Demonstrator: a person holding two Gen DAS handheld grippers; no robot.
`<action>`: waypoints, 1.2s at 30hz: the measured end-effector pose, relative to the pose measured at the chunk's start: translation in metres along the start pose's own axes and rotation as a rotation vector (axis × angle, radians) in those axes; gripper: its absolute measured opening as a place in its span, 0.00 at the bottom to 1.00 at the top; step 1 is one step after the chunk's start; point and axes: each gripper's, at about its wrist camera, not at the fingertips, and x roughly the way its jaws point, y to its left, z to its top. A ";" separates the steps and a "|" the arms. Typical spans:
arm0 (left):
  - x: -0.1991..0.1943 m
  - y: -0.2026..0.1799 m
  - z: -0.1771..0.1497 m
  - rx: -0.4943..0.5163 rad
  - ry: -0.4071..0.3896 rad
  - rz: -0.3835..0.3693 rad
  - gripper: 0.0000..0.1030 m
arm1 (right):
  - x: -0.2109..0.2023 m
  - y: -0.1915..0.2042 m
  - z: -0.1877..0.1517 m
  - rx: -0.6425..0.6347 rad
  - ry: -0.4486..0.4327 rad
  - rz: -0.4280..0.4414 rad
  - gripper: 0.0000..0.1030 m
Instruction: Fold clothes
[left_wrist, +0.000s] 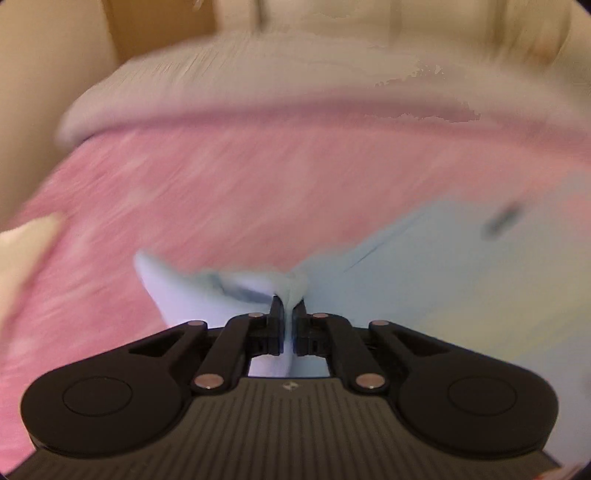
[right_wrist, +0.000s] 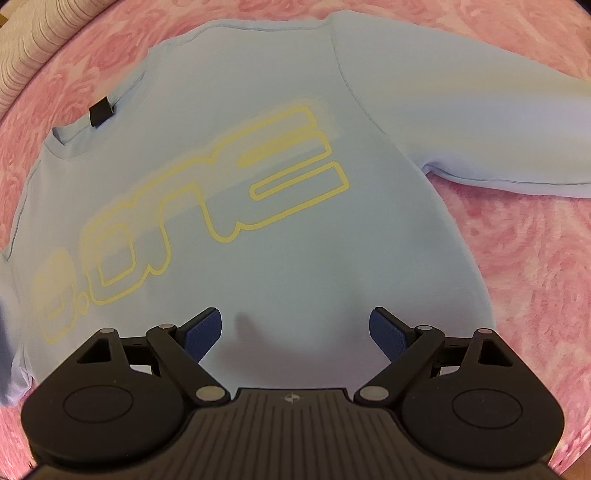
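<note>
The left tongs (left_wrist: 289, 310) pinch what seems a sleeve of the blue sweatshirt (right_wrist: 280, 206), likely mid-fold, while the right tongs (right_wrist: 295, 332) hover spread just above its body.

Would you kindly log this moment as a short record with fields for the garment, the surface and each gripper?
garment: light blue sweatshirt with yellow outline lettering, lying front up
surface: pink blanket
left gripper: jaws shut on a bunch of the sweatshirt's fabric; view blurred
right gripper: jaws open over the sweatshirt's body, holding nothing
visible sleeve: spread out sideways, not folded
</note>
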 end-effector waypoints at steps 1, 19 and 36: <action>-0.009 -0.017 0.004 -0.012 -0.039 -0.085 0.02 | -0.001 0.000 0.000 0.001 -0.005 0.006 0.87; -0.009 -0.132 -0.061 -0.058 0.405 -0.212 0.25 | 0.030 0.003 0.001 0.256 -0.011 0.496 0.70; -0.001 -0.130 -0.073 -0.064 0.443 -0.331 0.26 | -0.041 0.006 0.055 -0.135 -0.479 0.281 0.05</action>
